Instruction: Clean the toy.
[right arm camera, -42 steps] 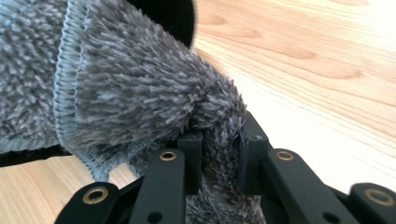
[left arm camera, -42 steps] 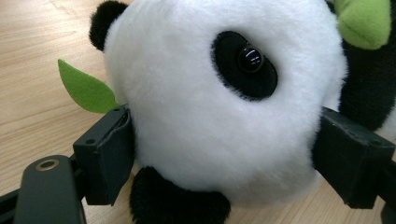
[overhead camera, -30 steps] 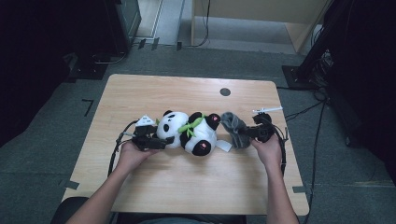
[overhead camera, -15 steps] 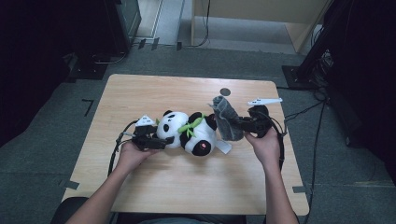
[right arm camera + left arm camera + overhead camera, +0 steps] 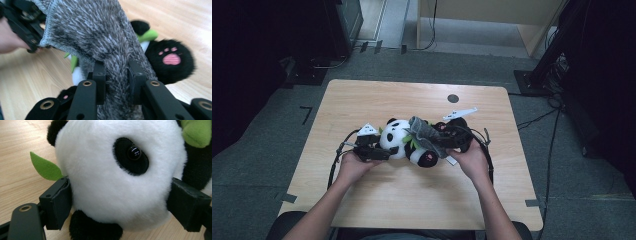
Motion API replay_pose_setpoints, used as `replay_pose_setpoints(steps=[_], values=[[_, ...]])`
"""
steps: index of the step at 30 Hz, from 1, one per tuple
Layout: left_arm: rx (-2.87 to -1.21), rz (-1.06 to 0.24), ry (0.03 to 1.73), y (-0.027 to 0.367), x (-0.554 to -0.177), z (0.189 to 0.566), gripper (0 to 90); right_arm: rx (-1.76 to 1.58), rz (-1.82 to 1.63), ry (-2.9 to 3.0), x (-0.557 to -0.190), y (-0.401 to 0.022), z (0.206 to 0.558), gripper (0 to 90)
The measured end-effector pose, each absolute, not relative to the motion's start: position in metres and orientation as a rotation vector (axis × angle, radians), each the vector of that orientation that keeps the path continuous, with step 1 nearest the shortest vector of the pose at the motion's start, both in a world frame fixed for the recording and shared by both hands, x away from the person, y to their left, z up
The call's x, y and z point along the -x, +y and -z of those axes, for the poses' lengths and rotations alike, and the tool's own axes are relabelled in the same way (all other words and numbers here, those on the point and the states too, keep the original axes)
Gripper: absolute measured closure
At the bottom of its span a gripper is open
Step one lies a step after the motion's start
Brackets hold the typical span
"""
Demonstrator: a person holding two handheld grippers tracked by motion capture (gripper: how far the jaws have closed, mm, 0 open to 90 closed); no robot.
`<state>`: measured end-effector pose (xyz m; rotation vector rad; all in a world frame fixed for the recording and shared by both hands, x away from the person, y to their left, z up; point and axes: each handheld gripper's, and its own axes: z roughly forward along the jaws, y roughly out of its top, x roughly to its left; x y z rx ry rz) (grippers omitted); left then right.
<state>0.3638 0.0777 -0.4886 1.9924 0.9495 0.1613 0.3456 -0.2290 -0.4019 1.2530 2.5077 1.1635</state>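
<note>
My left gripper (image 5: 384,151) jaws clamp the panda's head (image 5: 120,172) while my right gripper (image 5: 116,75) jaws, just easing wider, pinch the grey knit cloth (image 5: 100,37).

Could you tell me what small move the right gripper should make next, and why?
Probably lower the grey cloth onto the panda. The right gripper, whose jaws have just been opening slightly, pinches the cloth above the panda's body, while the left gripper clamps its head steady.

A light wooden bench (image 5: 377,200) is seen; a plush panda (image 5: 404,145) lies on it, near a dark round mark (image 5: 453,98).
</note>
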Motion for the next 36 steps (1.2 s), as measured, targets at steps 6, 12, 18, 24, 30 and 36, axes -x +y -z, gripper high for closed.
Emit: replay_pose_setpoints(steps=[6,12,18,24,30,36], values=[[-1.997,-0.171,0.942,0.077,-0.363,0.489,15.0,-1.274,-1.162,2.513,-0.348,-0.232,0.414,75.0],[-1.995,-0.162,0.937,0.079,-0.363,0.489,17.0,-1.321,-1.169,2.524,-0.35,-0.244,0.421,75.8],[-1.968,-0.146,0.947,0.079,-0.366,0.488,17.3,-1.387,-1.11,2.495,-0.353,-0.261,0.432,75.7],[-1.967,-0.137,0.95,0.079,-0.368,0.487,19.4,-1.484,-1.081,2.478,-0.356,-0.275,0.446,76.0],[-1.966,-0.135,0.951,0.079,-0.368,0.487,19.4,-1.552,-0.983,2.479,-0.36,-0.287,0.457,76.3],[-1.962,-0.136,0.947,0.079,-0.369,0.488,19.3,-1.607,-0.944,2.444,-0.362,-0.303,0.459,76.5]])
